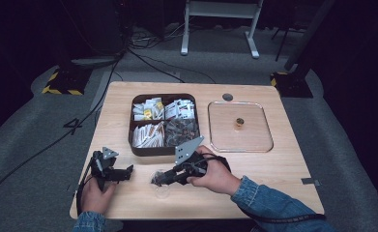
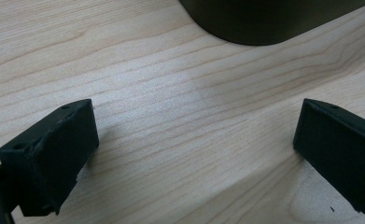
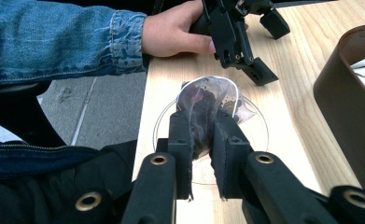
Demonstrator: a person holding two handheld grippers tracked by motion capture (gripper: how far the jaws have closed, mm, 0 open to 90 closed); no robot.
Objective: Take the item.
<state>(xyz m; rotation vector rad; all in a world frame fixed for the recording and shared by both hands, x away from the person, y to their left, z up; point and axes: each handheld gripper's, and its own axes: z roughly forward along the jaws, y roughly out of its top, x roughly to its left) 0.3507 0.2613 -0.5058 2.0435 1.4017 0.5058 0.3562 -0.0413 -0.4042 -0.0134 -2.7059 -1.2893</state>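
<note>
My right gripper point(image 3: 202, 126) is shut on a translucent tea bag point(image 3: 208, 95) with dark contents. The bag hangs just above a small clear round dish point(image 3: 259, 128). From above, that gripper point(image 1: 156, 179) points left, over the dish point(image 1: 162, 192) near the table's front edge. My left gripper point(image 1: 128, 170) rests low on the table at the front left. Its jaws stand wide apart with nothing between them point(image 2: 194, 123). The right gripper view also shows the left gripper point(image 3: 269, 49) beyond the dish, held by a hand point(image 3: 171, 32).
A dark brown box point(image 1: 130, 130) with compartments of packets and tea bags stands mid-table; its corner point(image 2: 264, 21) lies just ahead of the left jaws. To its right sits a clear square tray point(image 1: 268, 140) with a small brown object point(image 1: 239, 122) in it.
</note>
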